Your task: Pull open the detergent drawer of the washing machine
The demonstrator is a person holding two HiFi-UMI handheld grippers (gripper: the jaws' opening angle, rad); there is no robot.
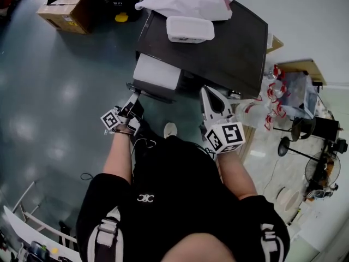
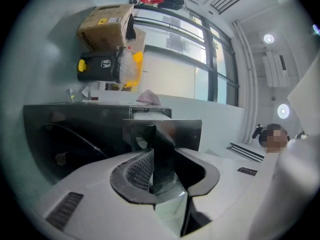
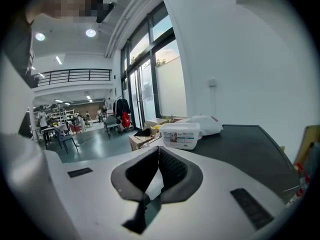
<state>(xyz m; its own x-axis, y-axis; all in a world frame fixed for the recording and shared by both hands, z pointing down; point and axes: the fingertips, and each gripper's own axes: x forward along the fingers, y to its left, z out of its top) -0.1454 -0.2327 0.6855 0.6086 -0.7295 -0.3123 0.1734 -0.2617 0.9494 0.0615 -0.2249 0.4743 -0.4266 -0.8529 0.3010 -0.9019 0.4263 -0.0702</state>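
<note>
The washing machine (image 1: 229, 42) has a dark top and stands ahead of me. Its detergent drawer (image 1: 158, 71) juts out from the upper left of the front, with its pale inside showing. My left gripper (image 1: 136, 97) is shut on the drawer's dark front panel (image 2: 162, 130), which stands edge-on between the pads (image 2: 140, 170). My right gripper (image 1: 208, 93) hovers in front of the machine, to the right of the drawer. Its jaws (image 3: 159, 151) are shut, the tips meeting with nothing between them. It looks across the machine's top (image 3: 250, 144).
A white lidded box (image 1: 190, 29) and a white plastic bag (image 1: 185, 1) lie on the machine's top. A cardboard box (image 1: 68, 7) sits on the floor at the far left. Red-and-white packets (image 1: 275, 94) and standing fans (image 1: 316, 130) crowd the right side.
</note>
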